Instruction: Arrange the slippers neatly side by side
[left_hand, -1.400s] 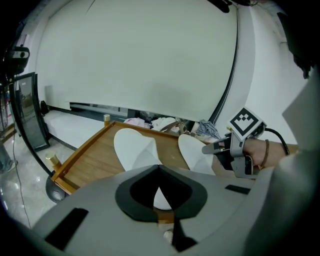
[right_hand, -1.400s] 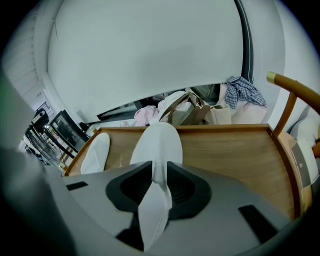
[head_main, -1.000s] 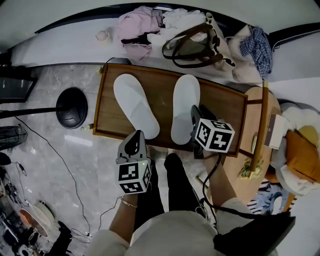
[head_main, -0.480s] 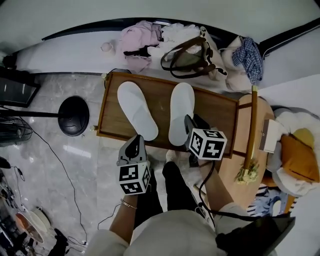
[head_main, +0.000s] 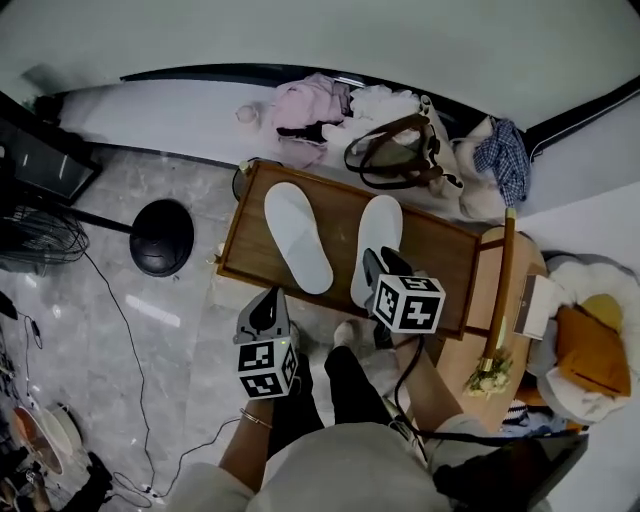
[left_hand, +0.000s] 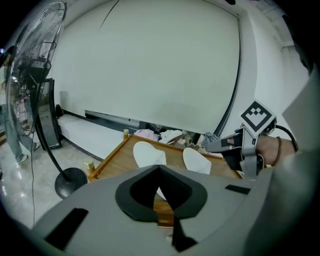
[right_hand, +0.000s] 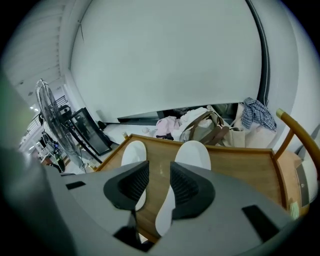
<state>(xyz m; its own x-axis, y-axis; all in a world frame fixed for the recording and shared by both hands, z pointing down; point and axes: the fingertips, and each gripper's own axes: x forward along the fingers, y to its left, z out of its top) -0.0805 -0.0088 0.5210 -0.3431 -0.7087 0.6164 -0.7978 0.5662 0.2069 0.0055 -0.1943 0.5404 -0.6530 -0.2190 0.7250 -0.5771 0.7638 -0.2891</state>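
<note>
The two white slippers lie on the low wooden table (head_main: 452, 262) and no gripper touches them. The left slipper (head_main: 298, 237) is slanted, with its far end leaning to the left. The right slipper (head_main: 377, 247) lies almost straight, only a little tilted the other way. So their near ends come close together and their far ends stand more apart, with bare wood between them. I would say they are side by side but not yet truly parallel.

The person stands at the near edge of the table and holds both tools above this edge, pointing down toward the slippers. The left gripper (head_main: 268, 305) has its jaws closed together and there is nothing in them. It hangs over the floor just before the table, near the heel of the left slipper. The right gripper (right_hand: 159, 172) has its jaws apart and the gap is empty; through it I see only wood, with one slipper on each side. It hovers above the heel of the right slipper.

This posture looks to me like a moment of checking the pair from above. If a correction is wanted, I think the slanted left slipper needs it more.

Behind the table a brown handbag (head_main: 400, 150) and a pile of clothes (head_main: 312, 105) lie by the wall, well clear of the work.
</note>
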